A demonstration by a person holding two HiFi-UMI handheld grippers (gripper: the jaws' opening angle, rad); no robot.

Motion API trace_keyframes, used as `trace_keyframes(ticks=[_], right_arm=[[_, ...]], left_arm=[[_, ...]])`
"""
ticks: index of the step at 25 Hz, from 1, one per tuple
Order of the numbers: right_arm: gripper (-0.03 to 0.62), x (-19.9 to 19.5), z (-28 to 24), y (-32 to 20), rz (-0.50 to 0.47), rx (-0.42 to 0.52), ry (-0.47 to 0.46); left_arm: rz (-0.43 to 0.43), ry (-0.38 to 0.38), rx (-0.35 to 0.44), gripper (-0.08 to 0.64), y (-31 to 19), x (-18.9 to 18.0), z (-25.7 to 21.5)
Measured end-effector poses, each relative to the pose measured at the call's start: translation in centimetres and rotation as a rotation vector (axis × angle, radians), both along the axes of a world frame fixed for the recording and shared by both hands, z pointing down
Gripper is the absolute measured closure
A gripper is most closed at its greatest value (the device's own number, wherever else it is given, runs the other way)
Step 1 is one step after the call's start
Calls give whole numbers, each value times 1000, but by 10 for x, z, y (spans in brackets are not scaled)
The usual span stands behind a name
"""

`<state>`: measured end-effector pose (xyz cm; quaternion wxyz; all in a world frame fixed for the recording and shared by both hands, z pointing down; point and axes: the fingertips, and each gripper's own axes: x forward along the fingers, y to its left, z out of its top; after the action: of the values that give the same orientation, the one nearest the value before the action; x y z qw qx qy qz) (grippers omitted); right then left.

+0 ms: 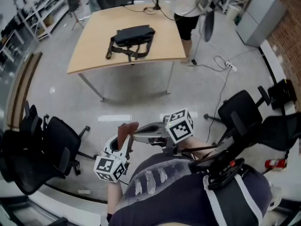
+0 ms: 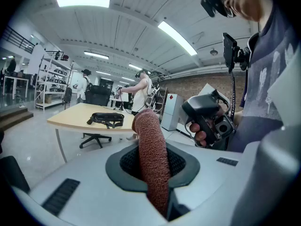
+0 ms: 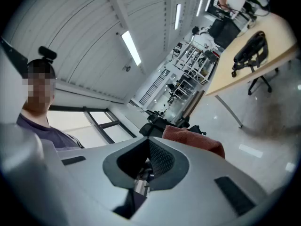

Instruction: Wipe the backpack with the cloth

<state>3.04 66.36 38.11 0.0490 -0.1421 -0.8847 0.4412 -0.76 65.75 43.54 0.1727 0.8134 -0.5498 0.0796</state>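
Note:
The black backpack lies flat on a light wooden table far ahead of me; it also shows small in the left gripper view and the right gripper view. My left gripper is close to my body, shut on a rust-brown cloth. That cloth stands up between its jaws. My right gripper points left beside the cloth. Its jaws look shut, nothing held.
Black office chairs stand at my left and right. A person stands at the table's far right corner. A power strip and cable lie on the floor, a grey cabinet beyond. A fire extinguisher lies at right.

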Motion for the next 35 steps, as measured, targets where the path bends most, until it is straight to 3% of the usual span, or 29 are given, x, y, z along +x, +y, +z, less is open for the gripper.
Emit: trace_keyframes(ticks=[2,4,7,10,14,17,19,22,27,35], right_arm=[[591,3,-4,-1,-94,-30,-1],[591,9,-7,0,-134,-52,-13],[591,16,-12,5,-138,-38,-37],[591,9,-12,3,-149,4,-52],[591,18,-20,0,-109,88,-74],[591,44,-17,19,-63,112,-32],[591,41,-18,16,-62,119,-14],[591,41,-21,-6,-89,138,-27],[591,75,-32,-54,-114,120,-26],[591,97,17,-156,-220,62,-18]], left_arm=[[-60,23,11,503,-2,14,2],[-57,14,14,503,-3,33,4],[-14,-54,21,503,-6,49,-2],[-7,-78,46,503,-16,44,-6],[23,-68,35,503,-21,48,-10],[28,-14,4,503,1,68,-13],[15,-9,10,503,-6,63,-14],[-10,-22,18,503,-30,61,-18],[-39,-32,-6,503,-73,89,-22],[-175,-39,-4,503,-170,84,10]])
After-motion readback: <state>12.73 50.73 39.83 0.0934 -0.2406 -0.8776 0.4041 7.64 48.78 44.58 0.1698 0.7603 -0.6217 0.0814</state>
